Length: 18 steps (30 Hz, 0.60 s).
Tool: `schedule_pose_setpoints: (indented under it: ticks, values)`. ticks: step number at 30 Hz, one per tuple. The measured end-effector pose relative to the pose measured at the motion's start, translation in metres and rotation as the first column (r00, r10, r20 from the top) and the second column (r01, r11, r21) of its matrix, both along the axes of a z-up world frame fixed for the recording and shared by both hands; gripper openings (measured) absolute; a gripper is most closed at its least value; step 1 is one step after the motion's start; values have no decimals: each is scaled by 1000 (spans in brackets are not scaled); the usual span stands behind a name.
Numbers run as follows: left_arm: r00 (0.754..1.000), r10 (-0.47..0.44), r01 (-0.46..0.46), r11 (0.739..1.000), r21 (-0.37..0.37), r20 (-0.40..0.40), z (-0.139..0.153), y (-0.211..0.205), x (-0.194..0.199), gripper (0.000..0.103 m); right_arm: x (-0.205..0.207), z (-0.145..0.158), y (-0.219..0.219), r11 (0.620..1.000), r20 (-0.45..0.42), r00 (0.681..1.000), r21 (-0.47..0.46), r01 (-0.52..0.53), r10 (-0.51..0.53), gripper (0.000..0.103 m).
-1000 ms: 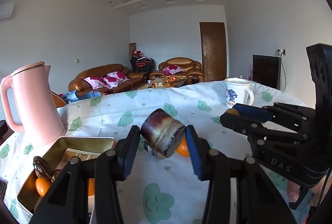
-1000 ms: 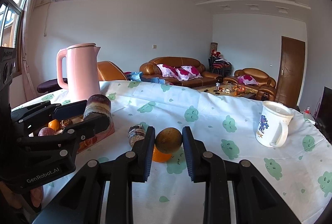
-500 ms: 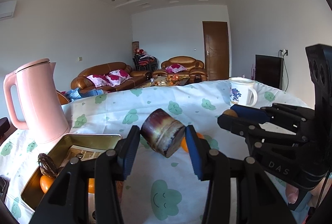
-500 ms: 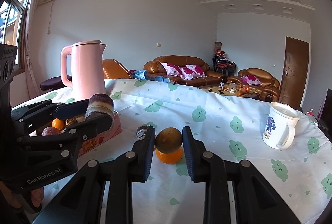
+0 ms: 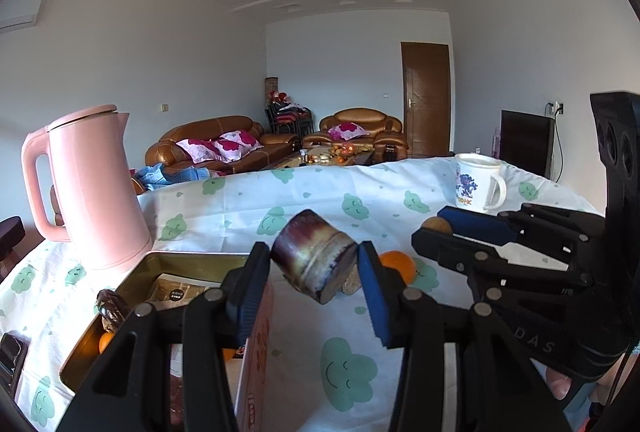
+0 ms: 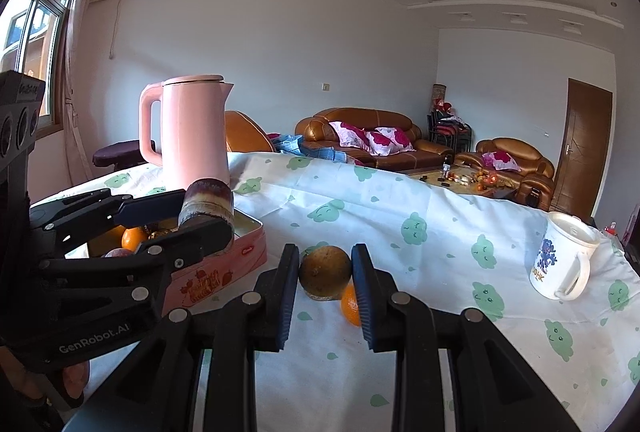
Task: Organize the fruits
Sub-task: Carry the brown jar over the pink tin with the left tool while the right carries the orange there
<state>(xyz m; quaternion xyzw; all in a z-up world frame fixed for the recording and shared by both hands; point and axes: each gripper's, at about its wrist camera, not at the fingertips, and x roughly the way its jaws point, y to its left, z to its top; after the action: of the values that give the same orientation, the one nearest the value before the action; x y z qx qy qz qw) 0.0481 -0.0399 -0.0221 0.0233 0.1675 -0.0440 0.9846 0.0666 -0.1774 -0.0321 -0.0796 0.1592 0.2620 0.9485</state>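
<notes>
My left gripper (image 5: 312, 272) is shut on a purple-brown sugarcane piece (image 5: 314, 259), held in the air just right of the open pink tin (image 5: 188, 260). The tin holds oranges (image 6: 134, 238) and a dark fruit (image 5: 110, 306). My right gripper (image 6: 325, 272) is shut on a round brown fruit (image 6: 325, 272) above the tablecloth. An orange (image 6: 350, 306) lies on the cloth under it; it also shows in the left wrist view (image 5: 396, 266). Another small piece (image 5: 352, 284) lies beside that orange.
A tall pink kettle (image 5: 94, 188) stands behind the tin. A white mug (image 6: 562, 262) stands at the right on the cloud-print tablecloth (image 6: 420, 232). Sofas and a door are in the room beyond.
Both grippers have shifted left toward the tin with their loads. The kettle and tin appear nearer and more central. Grips are unchanged.
</notes>
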Motion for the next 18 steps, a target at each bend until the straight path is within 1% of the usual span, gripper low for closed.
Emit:
schedule_pose_setpoints:
  ticks: [18]
  values:
    - [997, 67, -68, 997, -22, -24, -3, 35, -6, 47, -3, 4, 32, 997, -1, 998, -22, -69, 69, 29]
